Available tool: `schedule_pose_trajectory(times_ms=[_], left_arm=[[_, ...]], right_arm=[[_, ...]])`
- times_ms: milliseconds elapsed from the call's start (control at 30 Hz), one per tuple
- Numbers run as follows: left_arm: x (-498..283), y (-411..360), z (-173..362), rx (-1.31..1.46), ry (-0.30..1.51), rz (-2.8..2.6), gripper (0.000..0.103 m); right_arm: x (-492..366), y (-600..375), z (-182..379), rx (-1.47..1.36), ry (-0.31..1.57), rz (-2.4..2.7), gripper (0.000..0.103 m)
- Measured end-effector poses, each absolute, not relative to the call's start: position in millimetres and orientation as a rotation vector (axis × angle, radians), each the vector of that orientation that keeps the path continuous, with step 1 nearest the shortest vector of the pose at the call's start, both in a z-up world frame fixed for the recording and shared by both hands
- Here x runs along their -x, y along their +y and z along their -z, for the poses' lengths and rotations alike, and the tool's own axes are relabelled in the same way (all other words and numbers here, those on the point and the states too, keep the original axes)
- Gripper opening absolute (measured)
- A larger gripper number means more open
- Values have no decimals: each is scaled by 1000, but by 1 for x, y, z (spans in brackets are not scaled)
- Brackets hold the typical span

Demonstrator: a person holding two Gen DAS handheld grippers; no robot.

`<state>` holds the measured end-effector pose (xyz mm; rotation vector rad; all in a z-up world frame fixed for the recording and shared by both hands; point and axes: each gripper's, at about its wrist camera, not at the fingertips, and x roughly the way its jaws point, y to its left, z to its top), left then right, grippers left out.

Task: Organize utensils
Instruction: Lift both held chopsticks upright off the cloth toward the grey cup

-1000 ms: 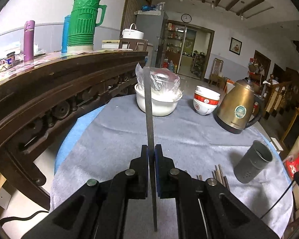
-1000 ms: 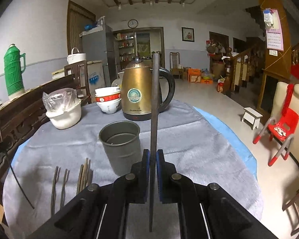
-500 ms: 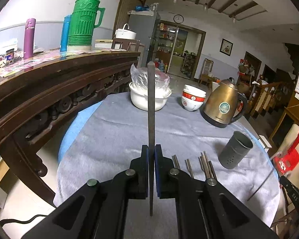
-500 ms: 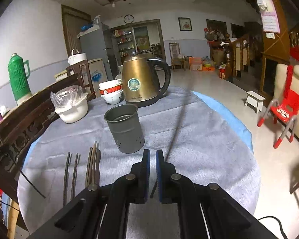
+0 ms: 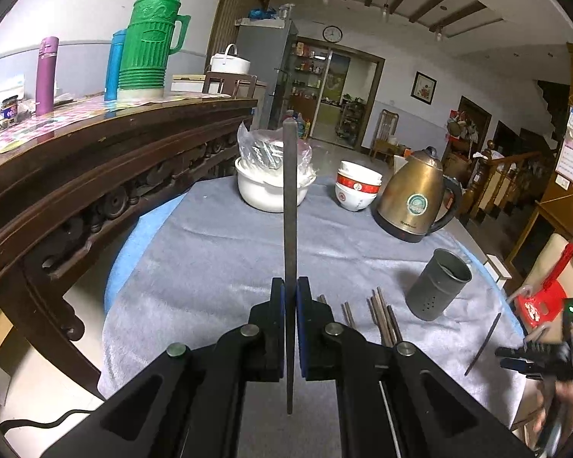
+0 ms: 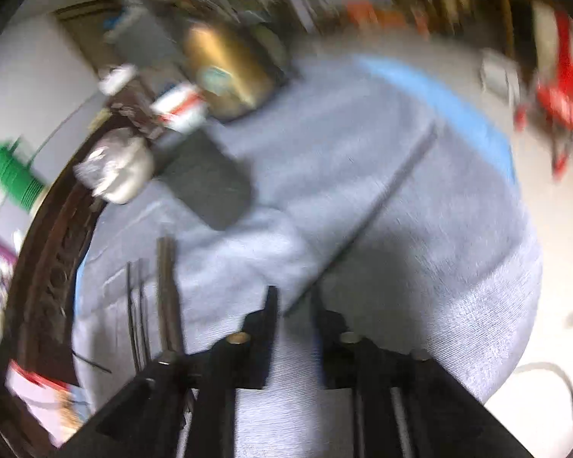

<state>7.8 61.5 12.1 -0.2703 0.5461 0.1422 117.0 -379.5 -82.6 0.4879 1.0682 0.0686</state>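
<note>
Left gripper: fingers pressed together, pinching one dark chopstick, upright, above near edge of grey-clothed table. More chopsticks flat by near edge, just right of it. Metal holder upright further right, apart from them. One loose chopstick flat near right edge. Right gripper: fingers spread and opening, nothing pinched; blurred view, loose chopstick on cloth ahead. White bowl, kettle at far edge

Round table, grey-clothed; holder set near kettle; chopsticks laid beside holder; bowls behind.
</note>
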Motion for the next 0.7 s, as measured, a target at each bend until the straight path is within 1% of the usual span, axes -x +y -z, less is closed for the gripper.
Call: schedule_pose_trajectory(times_ms=[33,67,167,333,367,400,433,467,500,567,700], left_arm=[[-9,62,-12,273,549,-137,5],[-10,62,-12,278,551,-133,5],[-13,63,-11,285,560,-122,5],[-21,71,-10,310,570,-105,5],[-22,73,-10,314,569,-103,5],[-23,76,-10,317,569,-102,5],[-24,77,-10,321,569,-102,5],[-26,80,-9,329,572,-99,5],[-27,81,-9,334,573,-97,5],[-28,83,-7,343,574,-93,5],[-31,86,-5,362,577,-82,5]], right_arm=[[-128,-395,89,-525,1103,-23,70],[-141,-412,94,-573,1132,19,74],[-173,-449,99,-691,1168,55,74],[-218,-463,106,-630,1299,158,72],[-226,-463,107,-602,1317,177,69],[-233,-461,109,-576,1340,197,64],[-238,-460,109,-542,1353,221,57],[-245,-458,107,-508,1368,237,38],[-251,-455,110,-486,1404,248,32],[-260,-448,110,-397,1452,284,22],[-274,-430,112,-246,1549,310,15]])
